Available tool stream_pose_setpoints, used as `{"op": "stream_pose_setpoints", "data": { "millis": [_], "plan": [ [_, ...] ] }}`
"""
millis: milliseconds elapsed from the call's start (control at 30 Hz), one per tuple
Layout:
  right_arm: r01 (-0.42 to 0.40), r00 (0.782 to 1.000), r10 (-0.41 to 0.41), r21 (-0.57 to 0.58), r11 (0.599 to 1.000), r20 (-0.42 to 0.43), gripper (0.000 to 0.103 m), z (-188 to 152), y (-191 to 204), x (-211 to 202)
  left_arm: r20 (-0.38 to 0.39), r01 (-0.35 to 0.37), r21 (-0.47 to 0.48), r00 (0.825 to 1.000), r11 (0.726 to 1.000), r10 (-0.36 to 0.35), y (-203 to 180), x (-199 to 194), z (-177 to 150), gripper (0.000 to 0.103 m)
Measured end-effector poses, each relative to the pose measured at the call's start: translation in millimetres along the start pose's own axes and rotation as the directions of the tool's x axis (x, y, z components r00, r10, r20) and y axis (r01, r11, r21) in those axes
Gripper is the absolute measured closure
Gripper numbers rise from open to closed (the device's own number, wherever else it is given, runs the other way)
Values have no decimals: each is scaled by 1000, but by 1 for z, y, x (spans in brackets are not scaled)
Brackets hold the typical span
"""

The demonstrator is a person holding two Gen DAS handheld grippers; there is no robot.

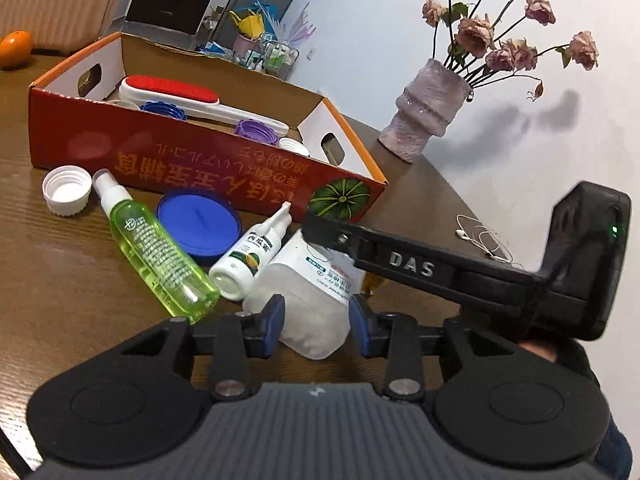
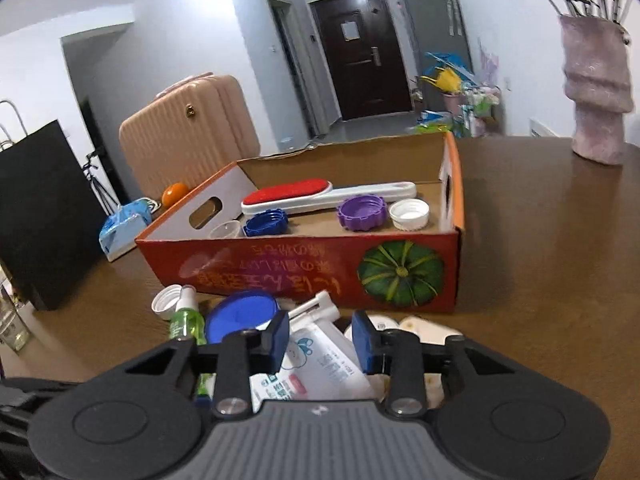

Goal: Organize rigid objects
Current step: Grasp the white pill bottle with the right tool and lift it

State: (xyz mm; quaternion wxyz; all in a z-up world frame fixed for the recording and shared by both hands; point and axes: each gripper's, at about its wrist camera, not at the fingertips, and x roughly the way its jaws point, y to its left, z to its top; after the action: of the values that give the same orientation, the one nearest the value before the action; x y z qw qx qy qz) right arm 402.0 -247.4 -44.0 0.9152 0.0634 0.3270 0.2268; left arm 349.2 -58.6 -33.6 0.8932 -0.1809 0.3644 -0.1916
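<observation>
An open red cardboard box [image 1: 192,156] [image 2: 304,264] holds a red lint brush [image 2: 316,194], a blue cap, a purple cap [image 2: 362,212] and a white cap. In front of it lie a green spray bottle [image 1: 160,252], a blue lid [image 1: 198,224], a small white spray bottle [image 1: 248,256], a white cap [image 1: 66,194] and a frosted white bottle [image 1: 316,300] [image 2: 320,360]. My left gripper [image 1: 316,324] is open, with its pads on either side of the frosted bottle's base. My right gripper [image 2: 320,344] is open above the same bottle; its finger [image 1: 404,264] reaches over the bottle in the left wrist view.
A pink vase [image 1: 424,116] with dried roses stands at the table's right near the wall. An orange [image 1: 16,48] and a tissue pack [image 2: 124,228] lie beyond the box. White earphones [image 1: 480,236] lie by the table edge. A suitcase [image 2: 188,132] stands behind.
</observation>
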Motion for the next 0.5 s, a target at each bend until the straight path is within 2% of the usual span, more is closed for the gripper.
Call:
{"op": "stream_pose_setpoints", "data": {
  "millis": [167, 233, 400, 500],
  "plan": [
    [-19, 1000, 19, 40, 999, -13, 70, -22, 11, -28, 19, 16, -18, 1000, 1000, -16, 2, -29, -8, 68],
    [-41, 999, 42, 71, 997, -9, 73, -38, 18, -44, 21, 17, -33, 1000, 999, -16, 7, -43, -17, 68],
    [-38, 999, 35, 110, 993, 31, 77, -84, 49, -85, 20, 8, -27, 1000, 1000, -8, 9, -83, -52, 70],
    [-50, 998, 43, 145, 988, 50, 83, -106, 63, -107, 27, -7, -16, 1000, 1000, 8, 8, -107, -70, 69]
  ]
}}
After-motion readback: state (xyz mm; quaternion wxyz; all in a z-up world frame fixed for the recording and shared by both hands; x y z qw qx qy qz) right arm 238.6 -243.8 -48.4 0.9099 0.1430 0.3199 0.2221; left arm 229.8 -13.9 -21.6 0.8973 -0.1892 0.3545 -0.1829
